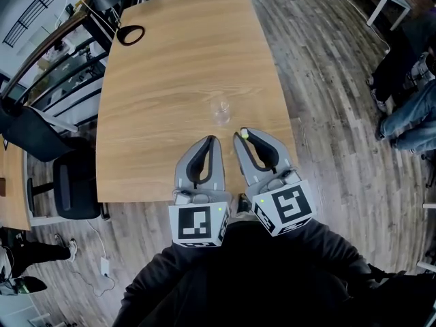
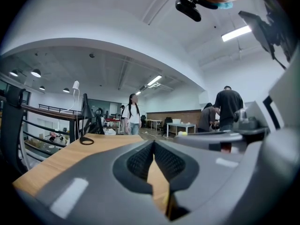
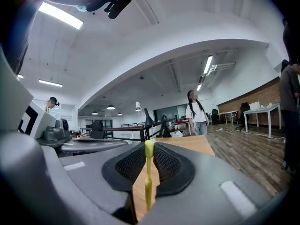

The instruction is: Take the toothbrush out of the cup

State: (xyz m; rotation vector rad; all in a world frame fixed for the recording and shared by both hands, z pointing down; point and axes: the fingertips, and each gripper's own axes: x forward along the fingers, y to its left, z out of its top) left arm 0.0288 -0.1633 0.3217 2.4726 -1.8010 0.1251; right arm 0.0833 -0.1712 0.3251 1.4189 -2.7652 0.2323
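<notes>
The fingers of our right gripper pinch the thin handle of the toothbrush, which we judge light, stiff and slippery, while our left gripper is clenched empty.

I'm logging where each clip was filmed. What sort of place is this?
Most likely an open-plan office or workshop: a long wooden table with an office chair beside it, ceiling strip lights, and white desks further off on a plank floor.
</notes>
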